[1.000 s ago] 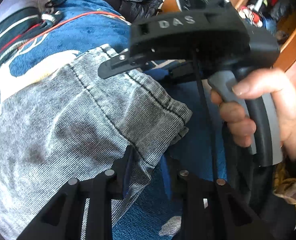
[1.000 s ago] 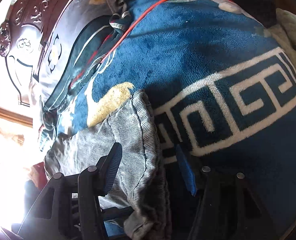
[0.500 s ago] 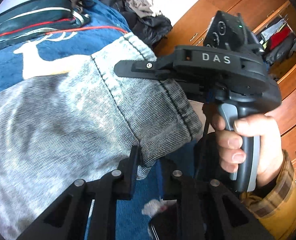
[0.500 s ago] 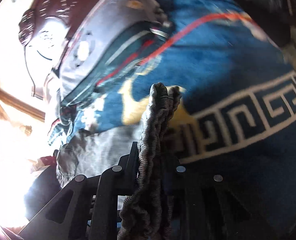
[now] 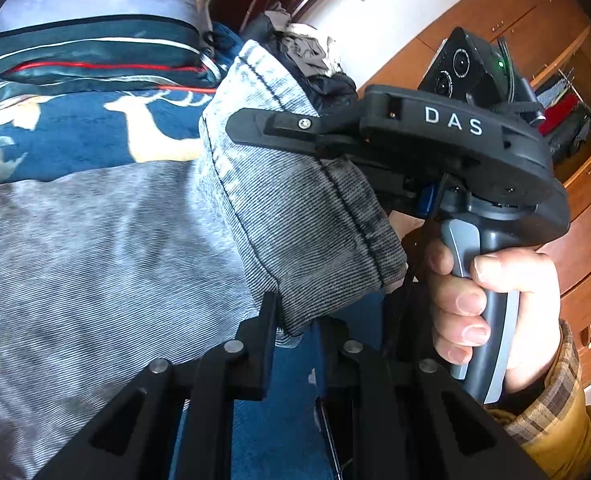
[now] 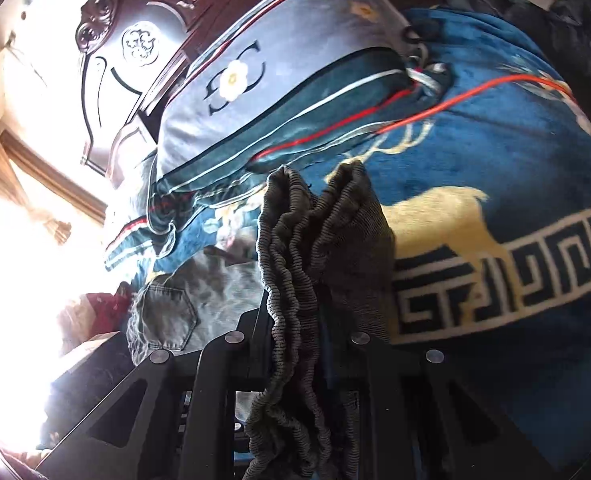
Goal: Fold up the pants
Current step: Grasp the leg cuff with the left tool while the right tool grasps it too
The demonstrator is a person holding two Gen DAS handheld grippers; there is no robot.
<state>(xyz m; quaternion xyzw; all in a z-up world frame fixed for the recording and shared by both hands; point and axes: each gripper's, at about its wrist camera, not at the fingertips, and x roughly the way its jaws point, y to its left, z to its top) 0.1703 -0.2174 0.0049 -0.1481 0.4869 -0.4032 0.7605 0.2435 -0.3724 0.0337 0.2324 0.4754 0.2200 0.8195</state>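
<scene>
Grey denim pants [image 5: 95, 264] lie on a blue deer-print blanket [image 5: 75, 132]. One leg end is lifted off it. My left gripper [image 5: 295, 320] is shut on the near corner of the hem [image 5: 335, 248]. My right gripper [image 5: 255, 128], held by a hand [image 5: 491, 300], is shut on the far corner of that hem. In the right wrist view the hem [image 6: 291, 264] stands bunched and upright between the shut right gripper [image 6: 295, 316]. Behind it the pants' seat with a back pocket [image 6: 167, 320] rests flat on the blanket [image 6: 495, 140].
A striped pillow [image 6: 295, 80] leans on a carved dark headboard [image 6: 127, 40] at the bed's head. A pile of dark clothes [image 5: 307, 60] sits past the blanket's far edge. Wooden wardrobe doors [image 5: 575, 200] stand on the right, and a bright window [image 6: 15, 280] glares at left.
Both grippers closed on the hem corners and lifted the leg end off the blanket, carrying it toward the pillow. The hem now hangs bunched in the right gripper.
</scene>
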